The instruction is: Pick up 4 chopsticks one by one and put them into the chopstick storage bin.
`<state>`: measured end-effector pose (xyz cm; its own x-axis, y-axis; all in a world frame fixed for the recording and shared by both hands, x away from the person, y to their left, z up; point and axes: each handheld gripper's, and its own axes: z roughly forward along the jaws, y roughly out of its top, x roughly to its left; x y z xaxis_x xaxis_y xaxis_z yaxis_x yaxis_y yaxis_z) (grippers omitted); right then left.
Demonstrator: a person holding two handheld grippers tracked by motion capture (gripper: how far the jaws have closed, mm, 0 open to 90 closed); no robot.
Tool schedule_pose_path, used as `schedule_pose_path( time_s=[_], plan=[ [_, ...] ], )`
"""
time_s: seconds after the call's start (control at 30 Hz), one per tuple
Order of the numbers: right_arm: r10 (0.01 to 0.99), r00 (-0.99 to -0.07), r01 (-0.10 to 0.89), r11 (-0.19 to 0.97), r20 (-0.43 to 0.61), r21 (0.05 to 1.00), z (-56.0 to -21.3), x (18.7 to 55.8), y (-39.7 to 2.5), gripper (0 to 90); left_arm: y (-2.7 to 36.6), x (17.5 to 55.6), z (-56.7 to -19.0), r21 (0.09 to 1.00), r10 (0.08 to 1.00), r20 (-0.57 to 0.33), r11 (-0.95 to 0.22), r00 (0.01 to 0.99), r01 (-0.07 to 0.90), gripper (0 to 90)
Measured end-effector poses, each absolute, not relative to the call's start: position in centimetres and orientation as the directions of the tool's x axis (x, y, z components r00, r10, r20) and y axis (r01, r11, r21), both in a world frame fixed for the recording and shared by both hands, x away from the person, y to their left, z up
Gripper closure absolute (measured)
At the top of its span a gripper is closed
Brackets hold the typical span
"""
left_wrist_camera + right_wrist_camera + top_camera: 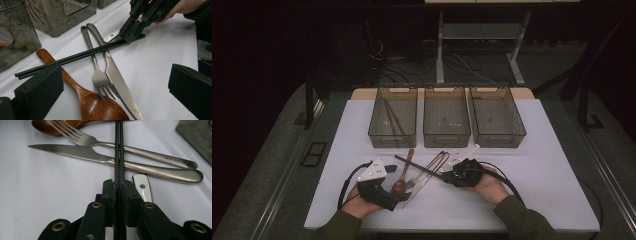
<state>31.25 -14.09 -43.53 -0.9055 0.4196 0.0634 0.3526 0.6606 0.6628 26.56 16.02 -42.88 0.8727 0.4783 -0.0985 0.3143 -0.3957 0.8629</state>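
Tabletop (537, 165): white; carries three bins at 12 o'clock and a cutlery pile at 6 o'clock.
Bins (447, 122): left one holds brown chopsticks; the other two look empty.
Right gripper (119, 185): fingers closed on the black chopsticks (75, 57) at their near end.
Left gripper (398, 197): fingers spread wide, holding nothing, at the pile's 8 o'clock.
Chopsticks: pair lies across knife (117, 80) and fork (96, 72), beside wooden spoon (82, 100).
Risk: grip sits at the extreme end, so a lift may let the pair pivot, split, or drag the cutlery beneath.
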Motion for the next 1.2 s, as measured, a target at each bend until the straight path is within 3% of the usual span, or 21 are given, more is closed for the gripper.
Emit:
schedule_pose_path(
  time_s=[1.2],
  plan=[
    [0.405, -0.914, 0.331, 0.691, 0.035, 0.643, -44.3, 30.8, -13.1, 82.5, 16.0, 26.6, -42.9, 0.862, 0.478, -0.099, -0.397, 0.873, 0.315, 0.0]
  ],
)
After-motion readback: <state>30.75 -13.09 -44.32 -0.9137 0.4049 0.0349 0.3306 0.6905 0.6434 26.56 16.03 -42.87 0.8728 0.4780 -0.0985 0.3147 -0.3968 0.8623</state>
